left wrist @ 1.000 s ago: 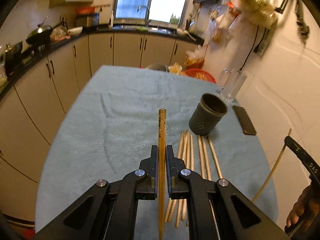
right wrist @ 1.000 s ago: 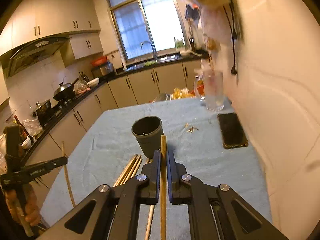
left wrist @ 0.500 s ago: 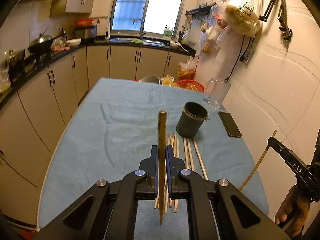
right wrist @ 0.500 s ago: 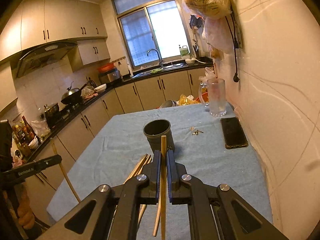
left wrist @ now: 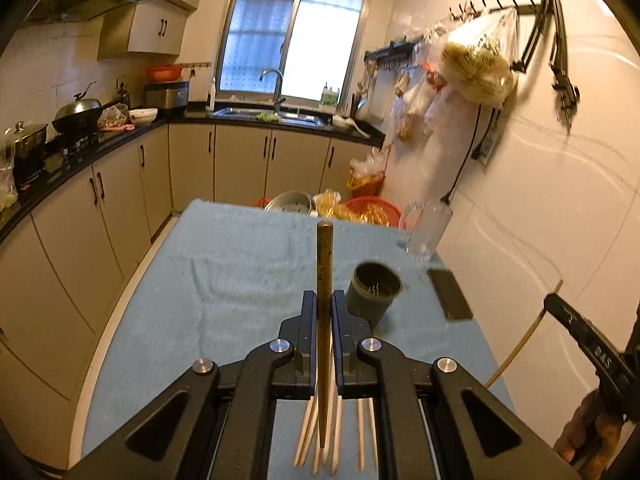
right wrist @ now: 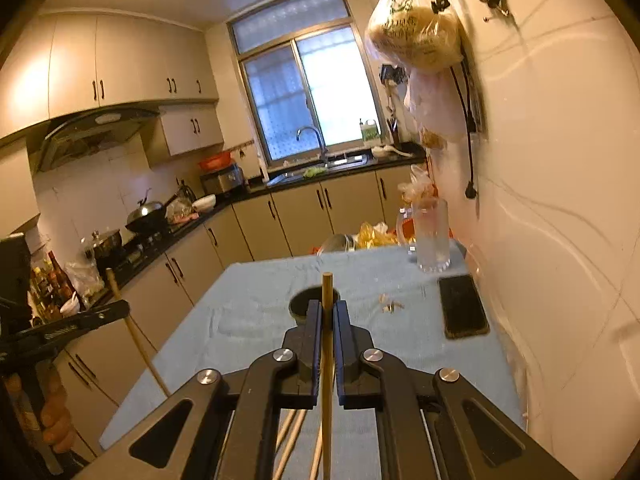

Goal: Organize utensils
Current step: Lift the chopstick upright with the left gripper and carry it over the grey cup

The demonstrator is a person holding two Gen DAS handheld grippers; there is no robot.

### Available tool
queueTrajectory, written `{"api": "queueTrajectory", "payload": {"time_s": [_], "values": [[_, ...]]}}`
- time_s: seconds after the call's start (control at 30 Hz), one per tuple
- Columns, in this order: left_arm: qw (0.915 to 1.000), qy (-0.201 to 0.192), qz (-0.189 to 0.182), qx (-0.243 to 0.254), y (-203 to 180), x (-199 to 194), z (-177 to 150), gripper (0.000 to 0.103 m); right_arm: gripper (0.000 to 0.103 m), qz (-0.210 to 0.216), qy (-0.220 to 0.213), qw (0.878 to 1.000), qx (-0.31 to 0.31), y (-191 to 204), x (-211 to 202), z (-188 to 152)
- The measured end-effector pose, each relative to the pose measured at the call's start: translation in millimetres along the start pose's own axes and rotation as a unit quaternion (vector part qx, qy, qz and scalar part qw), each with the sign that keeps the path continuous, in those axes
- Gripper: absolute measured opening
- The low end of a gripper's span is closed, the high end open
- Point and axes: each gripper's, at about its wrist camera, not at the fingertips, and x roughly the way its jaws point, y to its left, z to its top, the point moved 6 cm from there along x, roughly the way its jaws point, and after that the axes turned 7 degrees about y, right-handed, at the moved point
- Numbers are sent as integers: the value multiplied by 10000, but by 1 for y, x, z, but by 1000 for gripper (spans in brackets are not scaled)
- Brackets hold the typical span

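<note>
My left gripper (left wrist: 323, 300) is shut on a dark wooden chopstick (left wrist: 324, 264) that stands upright between its fingers, above the table. My right gripper (right wrist: 327, 310) is shut on a pale wooden chopstick (right wrist: 327, 292), also upright. A dark grey utensil cup (left wrist: 373, 294) stands on the blue cloth just right of the left gripper; in the right wrist view the cup (right wrist: 301, 305) is partly hidden behind the fingers. Several loose chopsticks (left wrist: 362, 432) lie on the cloth below both grippers. The right gripper also shows at the right edge of the left wrist view (left wrist: 550, 304).
A black phone (right wrist: 462, 306) lies near the wall. A glass mug (right wrist: 430, 236) stands at the table's far right corner. Small scraps (right wrist: 390, 304) lie on the blue cloth (left wrist: 240, 264). Bags hang on the right wall (left wrist: 476, 68). Kitchen counters run along the left.
Both grippers have risen and tilted up with their chopsticks; the table and cup now sit lower and farther in both views. Both stay shut.
</note>
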Motion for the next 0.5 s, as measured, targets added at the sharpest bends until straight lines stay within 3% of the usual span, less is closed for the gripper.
{"api": "queueTrajectory", "payload": {"time_s": [0.27, 0.5], "values": [[9989, -296, -349, -89, -15, 31, 61, 7, 6, 140, -310, 9994, 107, 2, 23, 44], [9973, -676, -290, 7, -33, 51, 103, 7, 6, 201, -669, 9974, 170, 7, 51, 90]]}}
